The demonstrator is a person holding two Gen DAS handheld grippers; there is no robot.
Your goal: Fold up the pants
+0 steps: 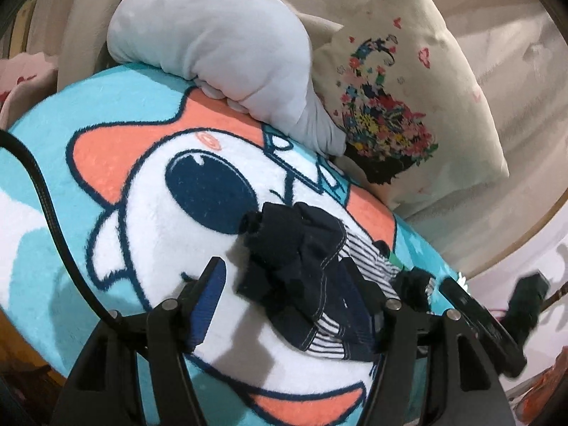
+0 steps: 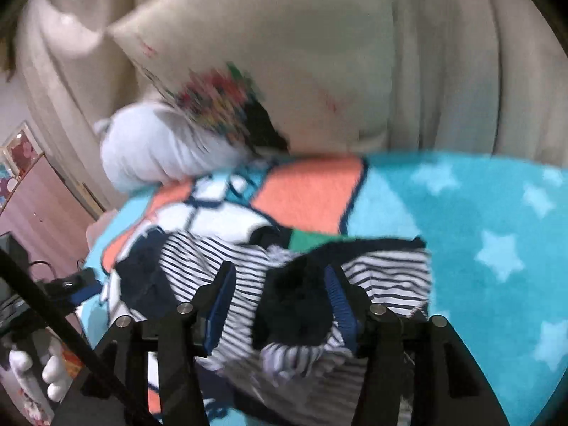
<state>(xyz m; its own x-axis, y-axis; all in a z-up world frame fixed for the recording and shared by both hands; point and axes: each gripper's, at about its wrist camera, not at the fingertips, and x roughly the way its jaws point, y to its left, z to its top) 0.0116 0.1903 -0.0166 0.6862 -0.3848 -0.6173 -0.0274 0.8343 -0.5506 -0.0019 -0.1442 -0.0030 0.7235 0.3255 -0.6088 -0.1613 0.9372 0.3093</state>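
Both grippers stand with jaws apart over the small navy pants with striped lining [image 1: 305,273], bunched on the turquoise cartoon fleece blanket [image 1: 117,191]: left gripper [image 1: 284,284] and right gripper [image 2: 280,294] each straddle cloth without pinching it. Closing now could catch several layers, or the blanket's pile, and spoil the fold. Waistband and legs are lost in the heap, and the right view is blurred.

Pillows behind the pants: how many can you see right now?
2. A plain pale grey pillow rests on the blanket's far edge; a cream floral-print pillow leans just right of it. Others may be out of frame.
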